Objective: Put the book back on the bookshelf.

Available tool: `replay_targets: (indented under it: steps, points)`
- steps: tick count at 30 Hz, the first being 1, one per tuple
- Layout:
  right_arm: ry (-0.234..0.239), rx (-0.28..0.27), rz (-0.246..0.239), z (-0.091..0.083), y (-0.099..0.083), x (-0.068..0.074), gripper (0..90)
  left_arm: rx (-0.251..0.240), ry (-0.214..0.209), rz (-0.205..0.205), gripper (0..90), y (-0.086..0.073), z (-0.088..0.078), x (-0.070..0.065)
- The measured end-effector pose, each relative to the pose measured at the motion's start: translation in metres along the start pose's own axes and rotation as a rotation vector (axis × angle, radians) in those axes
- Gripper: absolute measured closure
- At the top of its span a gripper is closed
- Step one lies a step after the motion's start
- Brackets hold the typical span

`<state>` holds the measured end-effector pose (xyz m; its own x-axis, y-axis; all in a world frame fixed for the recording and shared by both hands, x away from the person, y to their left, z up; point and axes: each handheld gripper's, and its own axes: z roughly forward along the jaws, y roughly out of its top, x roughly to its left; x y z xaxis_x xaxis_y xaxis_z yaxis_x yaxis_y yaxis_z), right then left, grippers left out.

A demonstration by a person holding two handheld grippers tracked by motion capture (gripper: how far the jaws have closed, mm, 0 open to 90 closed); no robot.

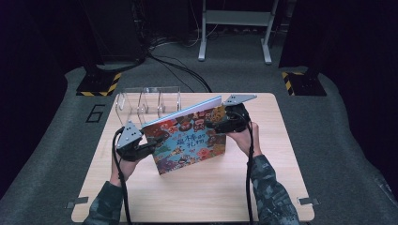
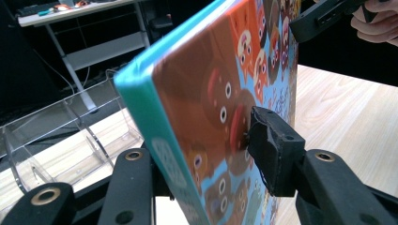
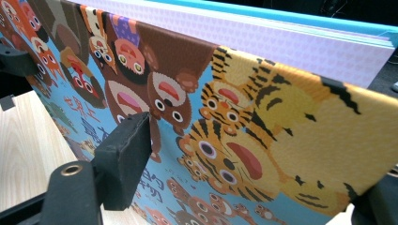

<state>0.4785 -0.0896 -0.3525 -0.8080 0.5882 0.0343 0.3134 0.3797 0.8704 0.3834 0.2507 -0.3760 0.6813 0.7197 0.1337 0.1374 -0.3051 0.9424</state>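
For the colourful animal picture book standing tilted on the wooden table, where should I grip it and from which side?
Grip the colourful animal picture book by its two side edges, one gripper from each side, jaws straddling the thin cover. It stands tilted on its bottom edge, so the teal spine edge suits the left gripper and the open page edge the right gripper. That probably keeps it steady for the clear acrylic rack.

Dim room, grey carpet floor (image 1: 56,140), wooden table (image 1: 197,197), metal stand legs (image 1: 234,28), black cables (image 1: 178,70)

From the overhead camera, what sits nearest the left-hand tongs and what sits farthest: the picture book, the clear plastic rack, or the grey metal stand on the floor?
1. Picture book: gripped by the left tongs at its near-left corner.
2. Clear plastic rack: just behind, at the table's far-left edge.
3. Grey metal stand: far back on the floor, beyond the table.
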Motion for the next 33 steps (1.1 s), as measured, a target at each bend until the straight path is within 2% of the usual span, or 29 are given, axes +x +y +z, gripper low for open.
replay_targets:
  steps: [2,4,6,9,12,16,18,21,22,25,30,33]
  points:
    - [-0.005,0.008,-0.003,-0.001,0.0,0.001,23.7,0.001,-0.001,0.012,54.5,0.003,0.0,0.0]
    - [-0.048,0.017,-0.013,-0.002,-0.001,0.002,23.4,0.0,-0.004,0.015,54.6,0.006,0.0,0.001]
    - [-0.05,0.017,-0.006,-0.003,-0.003,0.001,22.3,-0.008,-0.008,0.02,55.1,0.009,-0.001,0.002]
    - [-0.079,0.009,0.009,-0.006,-0.007,0.0,20.1,-0.043,-0.013,0.018,56.3,0.015,-0.002,0.002]
    - [-0.061,0.0,0.033,-0.006,-0.009,-0.005,16.4,-0.037,-0.046,0.018,57.3,0.021,0.001,0.003]
    - [-0.049,0.008,0.052,-0.003,-0.011,-0.006,14.0,-0.007,-0.088,0.042,56.2,0.03,0.006,0.002]
    - [-0.048,-0.002,0.052,-0.003,-0.012,-0.006,13.9,0.013,-0.101,0.031,53.1,0.031,0.011,0.001]
    - [-0.036,-0.008,0.075,-0.005,-0.016,-0.007,14.1,0.043,-0.137,0.008,54.5,0.03,0.017,0.0]
    - [-0.032,-0.002,0.076,-0.005,-0.018,-0.009,14.3,0.064,-0.147,0.025,57.0,0.031,0.017,0.0]
    - [-0.035,0.012,0.102,-0.006,-0.032,-0.012,14.8,0.075,-0.18,0.049,63.3,0.032,0.017,-0.001]
    - [-0.028,0.046,0.167,-0.007,-0.062,-0.019,15.5,0.1,-0.198,0.021,67.3,0.033,0.018,0.003]
    - [-0.051,0.084,0.185,-0.007,-0.083,-0.024,16.9,0.133,-0.209,0.002,68.7,0.033,0.019,0.004]
